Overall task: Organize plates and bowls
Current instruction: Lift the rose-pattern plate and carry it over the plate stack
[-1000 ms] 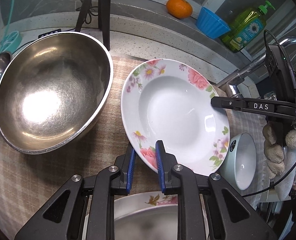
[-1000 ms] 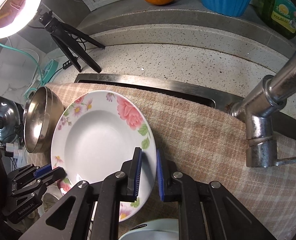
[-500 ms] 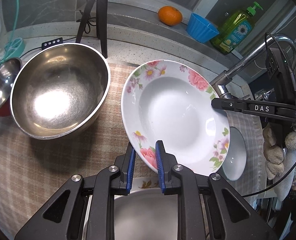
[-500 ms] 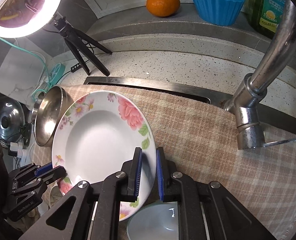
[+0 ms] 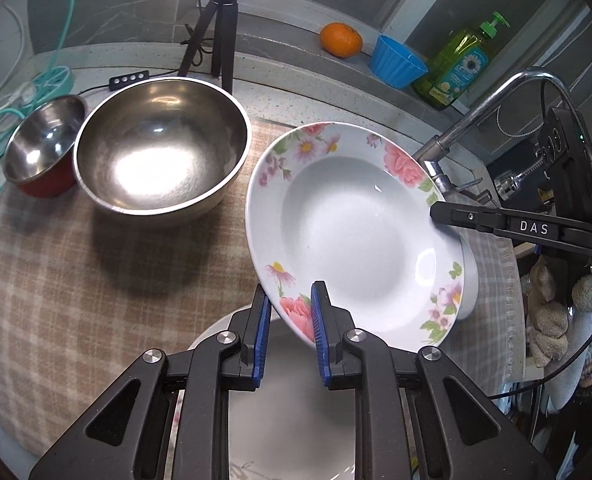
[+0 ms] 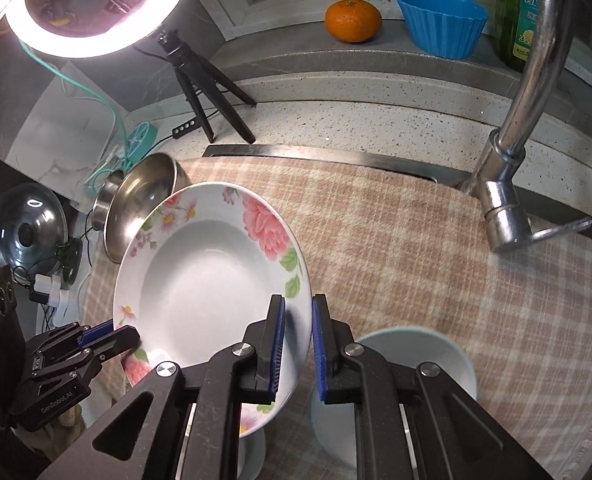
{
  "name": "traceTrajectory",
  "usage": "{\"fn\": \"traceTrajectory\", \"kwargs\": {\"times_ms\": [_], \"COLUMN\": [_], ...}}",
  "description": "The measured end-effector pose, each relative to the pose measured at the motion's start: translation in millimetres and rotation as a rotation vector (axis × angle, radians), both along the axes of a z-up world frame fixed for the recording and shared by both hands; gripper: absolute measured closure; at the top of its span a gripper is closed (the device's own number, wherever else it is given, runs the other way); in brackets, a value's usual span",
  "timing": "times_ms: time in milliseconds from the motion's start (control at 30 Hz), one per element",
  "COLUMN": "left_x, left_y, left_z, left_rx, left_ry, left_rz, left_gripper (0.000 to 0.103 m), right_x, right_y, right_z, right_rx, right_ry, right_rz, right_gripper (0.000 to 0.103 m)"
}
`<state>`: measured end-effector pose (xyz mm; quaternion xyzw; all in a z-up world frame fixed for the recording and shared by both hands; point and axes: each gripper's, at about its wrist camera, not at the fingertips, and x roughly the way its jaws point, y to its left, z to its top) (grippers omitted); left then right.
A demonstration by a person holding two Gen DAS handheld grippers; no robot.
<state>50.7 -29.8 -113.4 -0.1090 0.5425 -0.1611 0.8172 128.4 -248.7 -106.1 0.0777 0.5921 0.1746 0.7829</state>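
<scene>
A white deep plate with pink flowers (image 5: 352,232) hangs tilted above the checked cloth, held at two opposite rims. My left gripper (image 5: 289,296) is shut on its near rim. My right gripper (image 5: 440,214) pinches the far right rim; in the right wrist view that gripper (image 6: 298,308) is shut on the plate (image 6: 199,280), with the left gripper (image 6: 107,332) at the plate's lower left. A second floral plate (image 5: 279,420) lies under my left gripper. A pale bowl (image 6: 416,348) sits below the right one. A large steel bowl (image 5: 155,148) and a small steel bowl (image 5: 43,144) stand at the left.
A faucet (image 6: 508,200) rises at the right over the cloth (image 5: 75,280). On the back ledge are an orange (image 5: 340,39), a blue cup (image 5: 396,62) and a green soap bottle (image 5: 456,68). A tripod (image 5: 215,28), cables and a pot lid (image 6: 27,232) are at the left.
Both grippers have risen with the floral plate between them. The bowls and cloth below look smaller, and the small steel bowl has come into the left wrist view.
</scene>
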Motion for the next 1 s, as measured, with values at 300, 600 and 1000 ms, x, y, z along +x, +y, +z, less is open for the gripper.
{"fn": "traceTrajectory", "kwargs": {"times_ms": [300, 600, 1000], "left_x": [-29.2, -49.7, -66.4], "left_y": [16.5, 31.0, 35.7], "left_z": [-2.5, -9.9, -21.3], "left_rx": [0.019, 0.037, 0.067], "left_ry": [0.014, 0.038, 0.059], "left_rz": [-0.018, -0.048, -0.103], "left_gripper": [0.084, 0.084, 0.084], "right_x": [-42.2, -82.3, -118.2], "right_y": [15.6, 28.8, 31.4], "right_z": [-1.6, -8.5, -24.5], "right_rx": [0.021, 0.03, 0.061], "right_ry": [0.008, 0.014, 0.048], "right_rz": [-0.014, -0.029, -0.09], "right_gripper": [0.091, 0.091, 0.091]}}
